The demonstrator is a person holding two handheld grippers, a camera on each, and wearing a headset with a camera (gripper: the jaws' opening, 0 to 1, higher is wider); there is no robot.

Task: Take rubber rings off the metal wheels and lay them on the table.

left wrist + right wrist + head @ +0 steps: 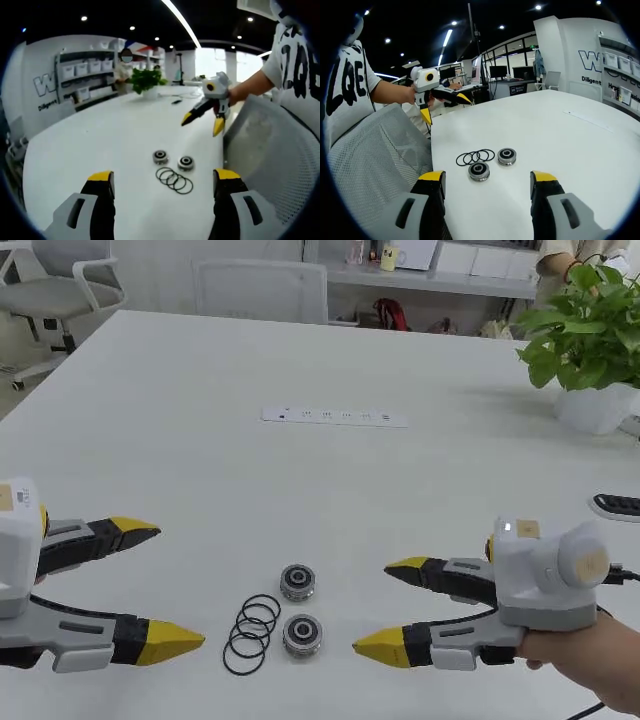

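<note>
The white table (pixel 200 390) is taking up most of the head view. A potted green plant (pixel 585 330) in a white pot is standing at its far right corner. A flat white power strip (pixel 335 417) is lying near the middle of the table, well apart from the work.

The left gripper (pixel 178 586) is hovering over the near left part of the table. Its yellow-tipped jaws are standing wide apart and are holding nothing. The right gripper (pixel 372 607) is hovering at the near right, with a hand (pixel 590 655) gripping its handle. Its jaws are also spread wide and are gripping nothing. The two grippers are pointing toward each other, and the parts are lying between them, touched by neither.

Two small metal wheels are lying flat on the table, one (pixel 297 581) farther from the person and one (pixel 302 634) nearer, just beside each other. Each is showing a dark centre inside a shiny rim. I cannot tell if a ring is sitting on either wheel.

The thin black rubber rings (pixel 252 633) are lying flat on the table in an overlapping row, just to the left of the wheels, on the left gripper's side.
</note>
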